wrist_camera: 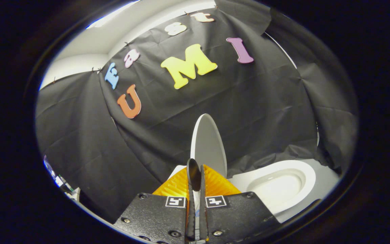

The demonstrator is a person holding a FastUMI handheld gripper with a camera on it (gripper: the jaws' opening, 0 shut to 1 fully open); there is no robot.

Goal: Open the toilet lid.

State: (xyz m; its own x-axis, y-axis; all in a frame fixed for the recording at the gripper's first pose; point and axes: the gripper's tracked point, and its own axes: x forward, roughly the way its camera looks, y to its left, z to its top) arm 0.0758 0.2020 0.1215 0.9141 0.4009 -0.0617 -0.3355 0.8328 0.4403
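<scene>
The white toilet lid (pixel 209 145) stands raised, nearly upright, against the black cloth wall. Its near rim runs down into the narrow slit between my fingers, and a strip of white shows in that slit. My gripper (pixel 197 168) is shut on that rim, one fingertip (pixel 193 171) on each side of it. To the right of the lid the white toilet seat (pixel 306 176) and the bowl (pixel 276 186) lie uncovered. The lid's lower part and its hinge are hidden behind my fingers.
Black cloth wall (pixel 249 112) hangs close behind the toilet and wraps round both sides. A white floor or ledge (pixel 327 179) shows beyond the seat. Some small cluttered items (pixel 59 181) sit far off to the left.
</scene>
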